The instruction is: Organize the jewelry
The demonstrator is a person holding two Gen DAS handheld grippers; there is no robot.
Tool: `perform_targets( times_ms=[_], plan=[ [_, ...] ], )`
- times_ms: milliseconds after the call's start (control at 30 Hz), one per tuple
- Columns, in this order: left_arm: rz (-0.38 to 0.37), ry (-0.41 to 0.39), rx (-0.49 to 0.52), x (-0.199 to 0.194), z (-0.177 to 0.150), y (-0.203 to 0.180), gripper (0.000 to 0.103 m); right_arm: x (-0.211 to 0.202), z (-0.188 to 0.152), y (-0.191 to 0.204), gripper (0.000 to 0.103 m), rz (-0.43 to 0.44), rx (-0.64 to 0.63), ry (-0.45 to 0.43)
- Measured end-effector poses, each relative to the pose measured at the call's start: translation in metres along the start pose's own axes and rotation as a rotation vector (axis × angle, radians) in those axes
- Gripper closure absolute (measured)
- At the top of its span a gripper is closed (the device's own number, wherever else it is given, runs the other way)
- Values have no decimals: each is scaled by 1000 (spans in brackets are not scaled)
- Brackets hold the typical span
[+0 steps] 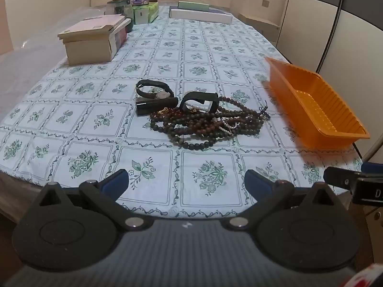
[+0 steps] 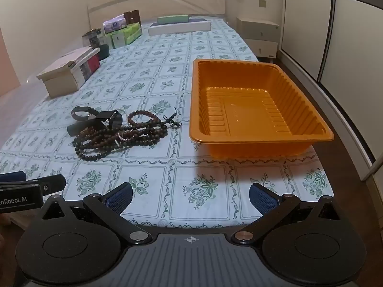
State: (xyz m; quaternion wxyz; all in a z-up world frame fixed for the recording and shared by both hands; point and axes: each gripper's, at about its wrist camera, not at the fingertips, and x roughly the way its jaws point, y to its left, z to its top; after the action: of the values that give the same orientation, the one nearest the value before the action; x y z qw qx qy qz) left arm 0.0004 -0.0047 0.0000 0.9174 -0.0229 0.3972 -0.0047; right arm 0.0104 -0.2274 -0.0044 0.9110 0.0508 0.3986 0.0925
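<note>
Now | floral tablecloth (image 2: 148, 91), pale walls | orange tray (image 2: 261, 141) empty | both tools (image 1: 186, 181) (image 2: 191, 195) released

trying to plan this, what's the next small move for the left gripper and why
Probably ease the open left gripper forward and down toward the bead pile. Its jaws are wide and empty, the pile lies straight ahead, and the orange tray beside it holds nothing yet.
</note>
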Motion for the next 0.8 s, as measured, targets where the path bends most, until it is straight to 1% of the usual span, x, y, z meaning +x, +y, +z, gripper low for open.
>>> perform_targets(
  times_ms=[33, 67, 133, 200, 800],
  plan=[
    [-31, -7, -31, -2, -1, 10, 1, 0, 0, 0, 0, 2, 1, -2],
    [-20, 5, -39, -2, 0, 10, 1, 0, 0, 0, 0, -3, -2, 3],
    [-4, -14, -45, -2, -2, 6, 1, 0, 0, 0, 0, -6, -2, 3],
    [-6, -2, -34, 0, 0, 5, 1, 0, 1, 0, 0, -6, -3, 2],
    [-25, -11, -25, -2, 0, 5, 1, 2, -1, -2, 0, -4, 1, 6]
  ],
)
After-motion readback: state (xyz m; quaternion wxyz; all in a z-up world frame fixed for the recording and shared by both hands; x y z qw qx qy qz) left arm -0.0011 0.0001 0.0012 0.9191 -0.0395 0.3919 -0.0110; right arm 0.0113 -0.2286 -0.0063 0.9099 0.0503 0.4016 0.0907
